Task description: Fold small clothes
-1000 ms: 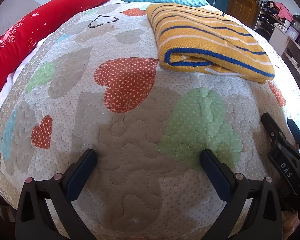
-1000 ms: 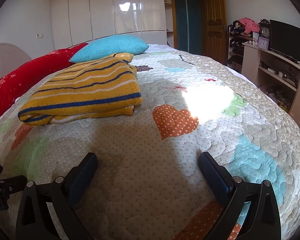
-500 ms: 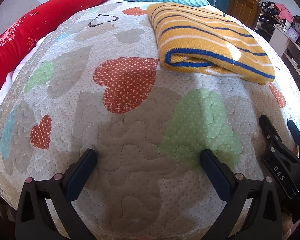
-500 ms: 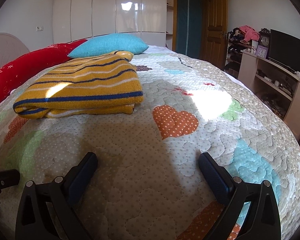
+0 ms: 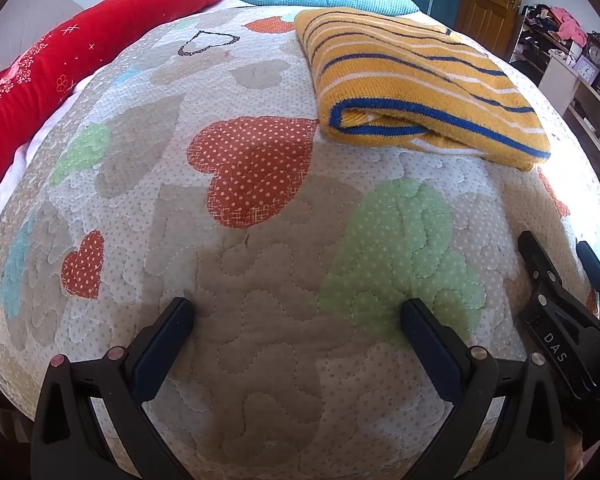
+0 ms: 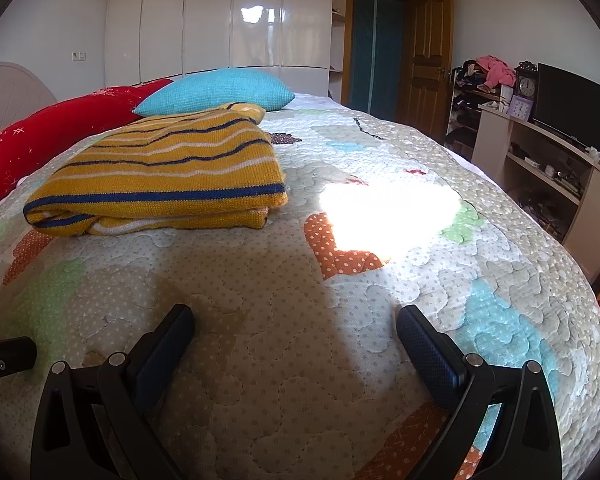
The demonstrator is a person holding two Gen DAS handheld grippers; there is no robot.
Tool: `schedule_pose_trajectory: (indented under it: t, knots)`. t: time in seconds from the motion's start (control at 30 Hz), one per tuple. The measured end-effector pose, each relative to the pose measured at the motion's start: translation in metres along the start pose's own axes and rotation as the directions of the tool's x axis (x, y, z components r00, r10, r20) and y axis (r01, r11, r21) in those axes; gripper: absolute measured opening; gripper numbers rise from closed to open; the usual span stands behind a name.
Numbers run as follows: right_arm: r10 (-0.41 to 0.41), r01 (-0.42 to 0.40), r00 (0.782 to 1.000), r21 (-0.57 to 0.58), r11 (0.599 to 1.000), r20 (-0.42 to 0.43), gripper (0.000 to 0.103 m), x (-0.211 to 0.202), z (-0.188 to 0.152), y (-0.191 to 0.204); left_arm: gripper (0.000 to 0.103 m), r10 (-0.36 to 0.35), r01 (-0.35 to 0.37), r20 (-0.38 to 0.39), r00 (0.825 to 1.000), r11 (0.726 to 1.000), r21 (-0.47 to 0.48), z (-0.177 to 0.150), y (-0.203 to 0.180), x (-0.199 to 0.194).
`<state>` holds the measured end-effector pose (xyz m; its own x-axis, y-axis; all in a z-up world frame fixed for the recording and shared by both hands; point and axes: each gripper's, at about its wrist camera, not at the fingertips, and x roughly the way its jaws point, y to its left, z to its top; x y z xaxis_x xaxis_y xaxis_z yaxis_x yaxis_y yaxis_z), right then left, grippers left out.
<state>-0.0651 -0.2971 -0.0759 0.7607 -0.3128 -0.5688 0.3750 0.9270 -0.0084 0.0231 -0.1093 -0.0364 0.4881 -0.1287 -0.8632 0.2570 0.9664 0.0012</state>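
A yellow knit sweater point(image 5: 412, 84) with blue and white stripes lies folded on the quilted bed; it also shows in the right wrist view point(image 6: 168, 172) at the left. My left gripper point(image 5: 296, 320) is open and empty, low over the quilt, well short of the sweater. My right gripper point(image 6: 294, 322) is open and empty over the quilt, to the right of the sweater and short of it. The right gripper also shows at the right edge of the left wrist view point(image 5: 560, 292).
The heart-patterned quilt point(image 5: 252, 168) covers the bed. A red bolster point(image 5: 60, 72) lies along the left side and a blue pillow point(image 6: 220, 90) at the head. A TV stand point(image 6: 556, 184) and a door point(image 6: 428, 60) stand to the right.
Both grippers have drawn slightly back and lower from the sweater; the patch of sunlight has shifted on the quilt. Both stay open and empty.
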Motion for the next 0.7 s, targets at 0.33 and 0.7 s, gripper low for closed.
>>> schedule_pose_trajectory:
  t: [0.33, 0.7]
  knots:
    - [-0.008, 0.008, 1.0, -0.001, 1.0, 0.003, 0.102, 0.0011, 0.0008, 0.0008, 0.103, 0.002, -0.002, 0.017, 1.0, 1.0, 0.001, -0.0026, -0.0015, -0.0025]
    - [-0.008, 0.008, 1.0, -0.001, 1.0, 0.003, 0.102, 0.0012, 0.0007, 0.0009, 0.103, 0.003, -0.003, 0.029, 1.0, 1.0, 0.0, -0.0036, -0.0012, -0.0028]
